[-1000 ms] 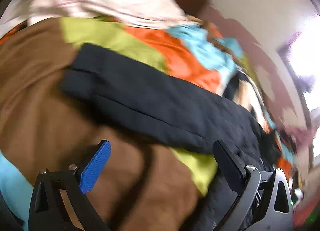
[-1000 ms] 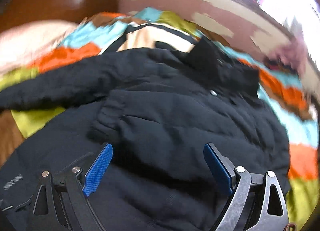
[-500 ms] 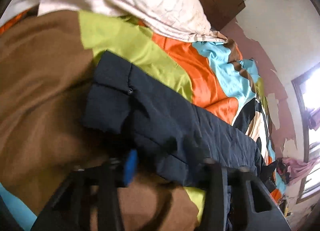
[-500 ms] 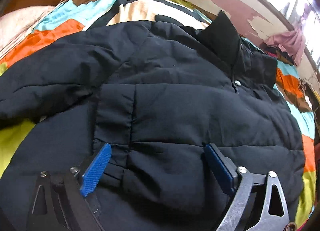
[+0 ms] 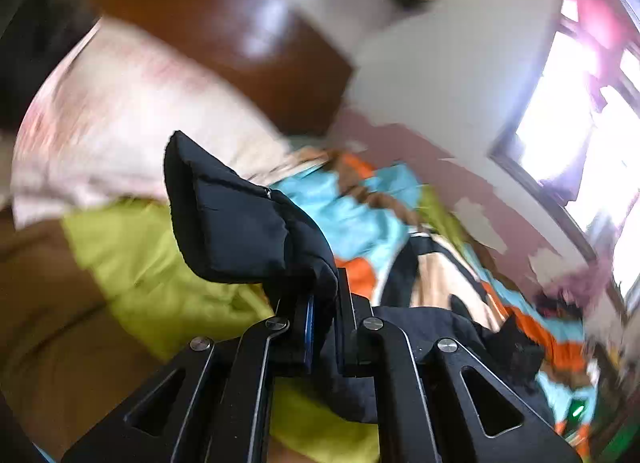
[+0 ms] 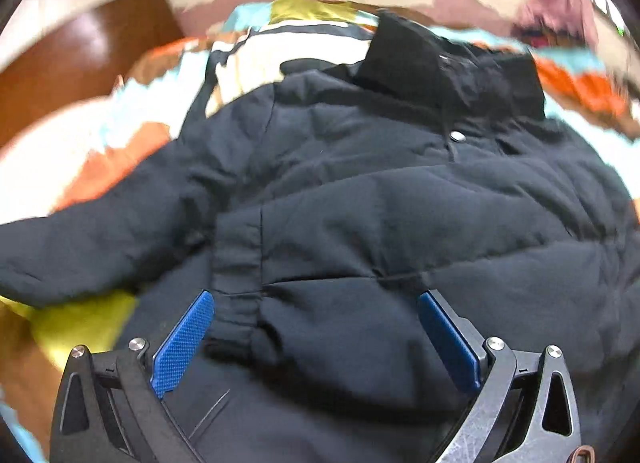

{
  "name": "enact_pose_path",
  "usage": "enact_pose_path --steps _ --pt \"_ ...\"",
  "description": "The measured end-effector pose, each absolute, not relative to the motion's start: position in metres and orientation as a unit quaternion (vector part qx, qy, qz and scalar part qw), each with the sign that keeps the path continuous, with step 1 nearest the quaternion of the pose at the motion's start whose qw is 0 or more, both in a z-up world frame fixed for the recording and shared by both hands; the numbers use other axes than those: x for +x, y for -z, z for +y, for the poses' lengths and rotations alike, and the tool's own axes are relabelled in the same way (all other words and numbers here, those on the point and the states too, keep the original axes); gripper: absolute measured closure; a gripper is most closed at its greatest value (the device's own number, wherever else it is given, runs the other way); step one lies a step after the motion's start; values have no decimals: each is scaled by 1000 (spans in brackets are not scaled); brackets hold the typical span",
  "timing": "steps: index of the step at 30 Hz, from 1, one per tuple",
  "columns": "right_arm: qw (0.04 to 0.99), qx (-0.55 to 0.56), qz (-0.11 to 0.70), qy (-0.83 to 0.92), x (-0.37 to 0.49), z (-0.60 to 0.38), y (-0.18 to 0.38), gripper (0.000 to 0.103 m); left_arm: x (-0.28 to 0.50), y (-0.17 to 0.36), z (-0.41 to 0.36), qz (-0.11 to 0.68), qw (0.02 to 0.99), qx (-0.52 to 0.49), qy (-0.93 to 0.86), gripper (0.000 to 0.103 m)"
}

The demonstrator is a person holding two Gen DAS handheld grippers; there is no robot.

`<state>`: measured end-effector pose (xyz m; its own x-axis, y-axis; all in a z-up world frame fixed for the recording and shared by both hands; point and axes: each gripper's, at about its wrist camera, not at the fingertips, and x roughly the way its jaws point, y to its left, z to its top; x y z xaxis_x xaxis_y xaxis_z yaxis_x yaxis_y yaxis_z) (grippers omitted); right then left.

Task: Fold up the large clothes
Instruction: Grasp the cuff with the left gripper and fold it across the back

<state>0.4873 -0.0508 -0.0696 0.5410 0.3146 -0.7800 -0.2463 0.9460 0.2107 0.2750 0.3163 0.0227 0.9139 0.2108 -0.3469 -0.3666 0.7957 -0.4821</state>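
A bed (image 6: 92, 327) spread with a patchwork cover of lime, orange, sky-blue and brown fills both views, its dark wooden headboard (image 5: 224, 27) set against a wall (image 5: 460, 75) of peeling paint near a bright window (image 5: 580, 111). A pale pillow (image 5: 120, 135) lies blurred at the head of the bed. Across the cover sprawls the large black padded jacket (image 6: 400, 199), front side up, collar toward the far wall and a silver snap showing below it; one sleeve is folded in over the chest, its cuff (image 6: 236, 263) lying on the quilted front, while the other sleeve trails off toward the left edge of the right wrist view.

The left claw (image 5: 322, 327) is clamped tight on that other sleeve (image 5: 248, 231) — its jaws have just been closing, and the black fabric is pinched between them, the cuff end standing up above the fingers, clear of the lime patch behind it. The right claw (image 6: 316, 343) stands at its widest, its jaws having just been opening, blue pads on either side of the folded sleeve's cuff area and gripping nothing — the jacket's fabric lies between and beneath them, though whether the pads brush it cannot be told. Both views are partly smeared by motion.
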Motion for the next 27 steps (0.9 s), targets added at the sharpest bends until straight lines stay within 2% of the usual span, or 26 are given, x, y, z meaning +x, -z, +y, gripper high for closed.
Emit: enact_pose_path --steps 5,8,12,16,22,27 --pt "874 26 457 -162 451 -118 35 0 277 -52 255 105 971 -197 -87 97" --pt "886 -7 441 -145 418 -170 28 0 282 -64 220 100 976 -189 -30 98" --pt "899 -26 420 -117 393 -227 34 0 302 -75 147 116 981 -150 52 98" --pt "908 14 405 -103 381 -280 50 0 330 -78 65 140 978 -104 118 98" --pt "922 83 365 -99 379 -335 62 0 366 -58 -49 193 962 -31 192 99" --pt "924 171 318 -130 379 -377 61 0 388 -4 -124 274 934 16 231 100"
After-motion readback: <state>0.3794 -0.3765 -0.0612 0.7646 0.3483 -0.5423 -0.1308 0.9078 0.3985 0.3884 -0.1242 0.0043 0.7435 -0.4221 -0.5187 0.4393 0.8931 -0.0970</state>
